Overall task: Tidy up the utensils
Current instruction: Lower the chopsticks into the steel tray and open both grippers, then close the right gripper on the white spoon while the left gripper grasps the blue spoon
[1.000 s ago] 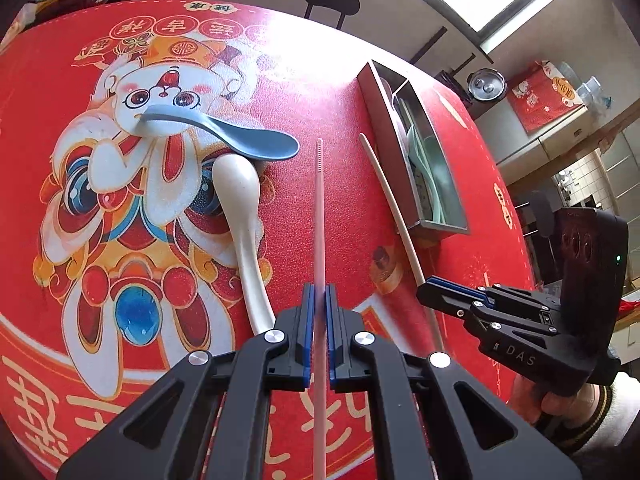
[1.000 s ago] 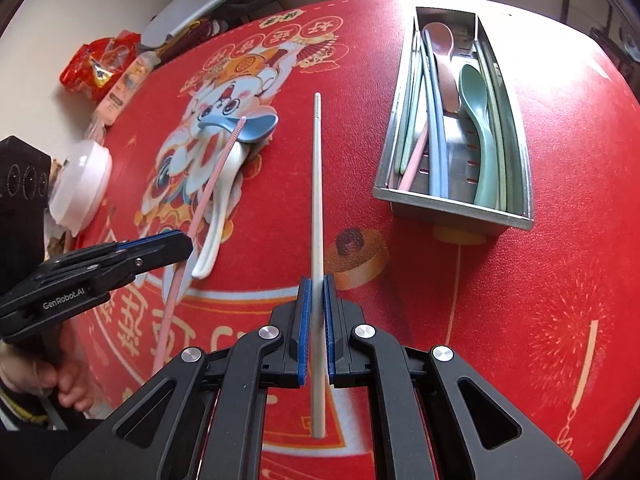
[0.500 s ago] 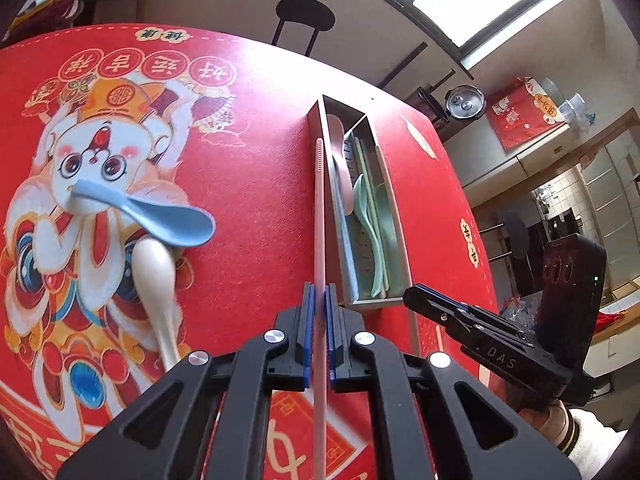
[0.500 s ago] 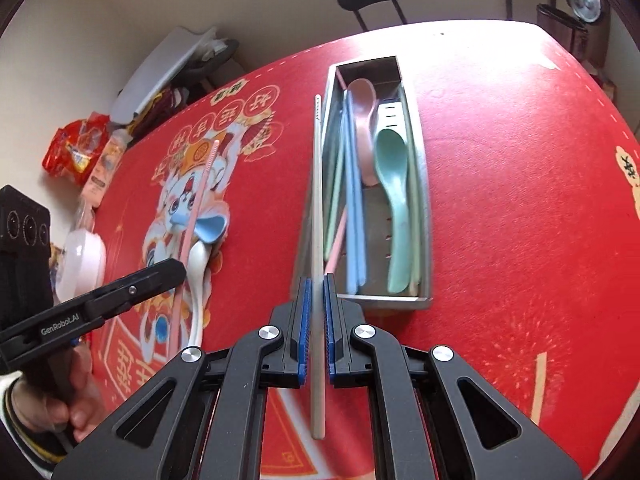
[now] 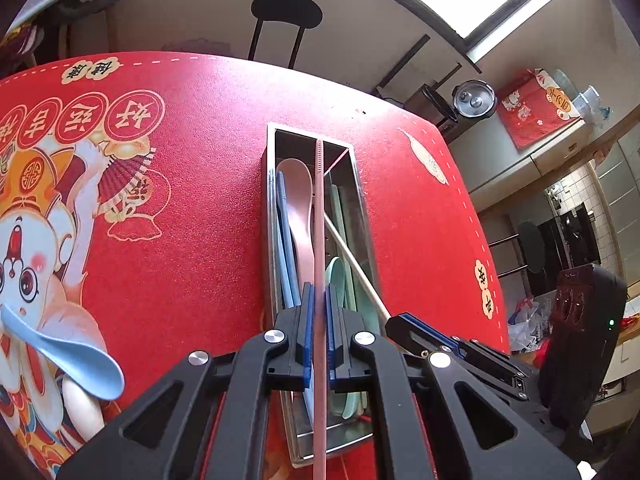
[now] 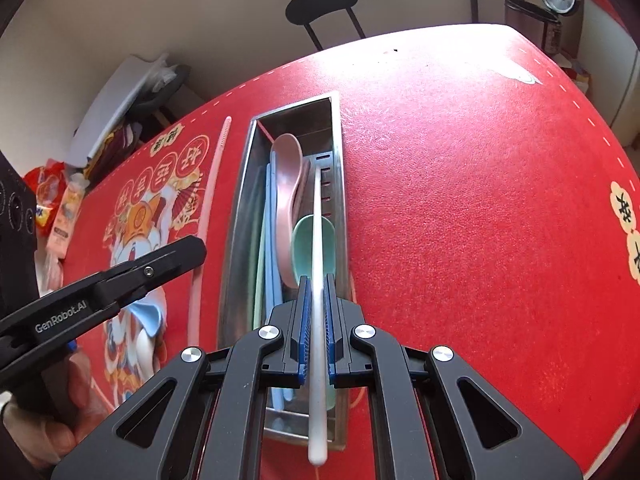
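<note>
A steel utensil tray [image 5: 269, 216] [image 6: 240, 184] lies on the red mat and holds a pink spoon [image 5: 298, 200] [image 6: 286, 184], a green spoon [image 6: 308, 248] and blue and green chopsticks. My left gripper [image 5: 318, 332] is shut on a pink chopstick [image 5: 319, 216] held lengthwise over the tray. My right gripper [image 6: 316, 320] is shut on a white chopstick [image 6: 317, 240], also over the tray; it shows in the left wrist view [image 5: 352, 264], angled into the tray. The pink chopstick shows in the right wrist view [image 6: 208, 196], left of the tray.
A blue spoon [image 5: 64, 348] and a white spoon [image 5: 80, 408] lie on the mat's cartoon print at the left. A black stool [image 5: 286, 16] stands beyond the table's far edge. Snack packets [image 6: 60, 200] lie at the far left edge.
Both grippers have moved forward with their chopsticks, from over the open mat to above the tray. The tray now fills the middle of both views.
</note>
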`<state>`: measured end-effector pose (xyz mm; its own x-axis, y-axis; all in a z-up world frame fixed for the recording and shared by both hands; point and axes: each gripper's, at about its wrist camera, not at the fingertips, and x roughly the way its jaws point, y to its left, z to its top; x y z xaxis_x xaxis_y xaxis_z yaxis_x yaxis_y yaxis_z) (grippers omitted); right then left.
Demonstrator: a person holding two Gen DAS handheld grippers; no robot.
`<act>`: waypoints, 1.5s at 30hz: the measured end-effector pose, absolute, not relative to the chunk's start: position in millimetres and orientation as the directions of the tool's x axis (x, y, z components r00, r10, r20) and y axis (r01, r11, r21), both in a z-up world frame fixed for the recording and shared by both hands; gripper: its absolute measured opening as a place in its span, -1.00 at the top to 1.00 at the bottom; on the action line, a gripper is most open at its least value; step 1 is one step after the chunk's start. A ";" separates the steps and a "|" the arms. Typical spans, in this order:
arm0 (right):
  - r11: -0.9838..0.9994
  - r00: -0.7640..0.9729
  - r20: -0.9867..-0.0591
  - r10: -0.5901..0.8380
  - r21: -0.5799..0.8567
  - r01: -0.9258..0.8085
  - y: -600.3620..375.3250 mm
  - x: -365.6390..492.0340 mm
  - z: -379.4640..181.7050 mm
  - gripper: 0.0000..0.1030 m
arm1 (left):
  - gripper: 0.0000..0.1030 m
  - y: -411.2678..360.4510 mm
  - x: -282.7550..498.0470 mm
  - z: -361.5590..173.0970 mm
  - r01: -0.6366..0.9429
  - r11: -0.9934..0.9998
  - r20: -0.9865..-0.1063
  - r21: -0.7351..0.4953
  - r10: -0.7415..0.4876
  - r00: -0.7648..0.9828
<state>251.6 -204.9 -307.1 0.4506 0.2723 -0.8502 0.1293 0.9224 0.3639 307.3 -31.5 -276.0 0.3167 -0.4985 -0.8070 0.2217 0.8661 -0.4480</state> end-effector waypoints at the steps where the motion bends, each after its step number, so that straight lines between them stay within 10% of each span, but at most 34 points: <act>1: 0.922 0.448 -0.852 0.271 0.363 0.134 -205.4 253.1 -309.3 0.87 | 0.90 -32.8 310.4 -280.5 0.219 0.870 -0.814 -0.441 -0.491 0.310; 14: 0.908 0.426 -0.858 0.285 0.384 0.166 -206.1 256.3 -316.4 0.84 | 0.80 -37.5 324.4 -300.9 0.212 0.881 -0.843 -0.423 -0.469 0.263; 22: 0.916 0.458 -0.842 0.283 0.380 0.133 -192.6 228.7 -293.3 0.82 | -0.17 8.9 312.2 -251.1 0.337 0.869 -0.798 -0.361 -0.475 0.371; 26: 0.925 0.460 -0.838 0.292 0.371 0.088 -173.5 214.3 -287.3 0.03 | -0.64 58.7 295.4 -232.0 0.365 0.872 -0.773 -0.326 -0.468 0.427; 28: 0.928 0.472 -0.831 0.295 0.366 0.065 -163.5 208.1 -282.8 0.03 | -0.80 85.7 286.9 -226.5 0.364 0.881 -0.773 -0.302 -0.449 0.448; 45: 0.913 0.305 -0.872 0.383 0.306 -0.270 1.2 202.4 -314.9 -0.02 | -0.88 243.3 237.5 -247.5 0.202 0.960 -0.807 -0.195 -0.274 0.524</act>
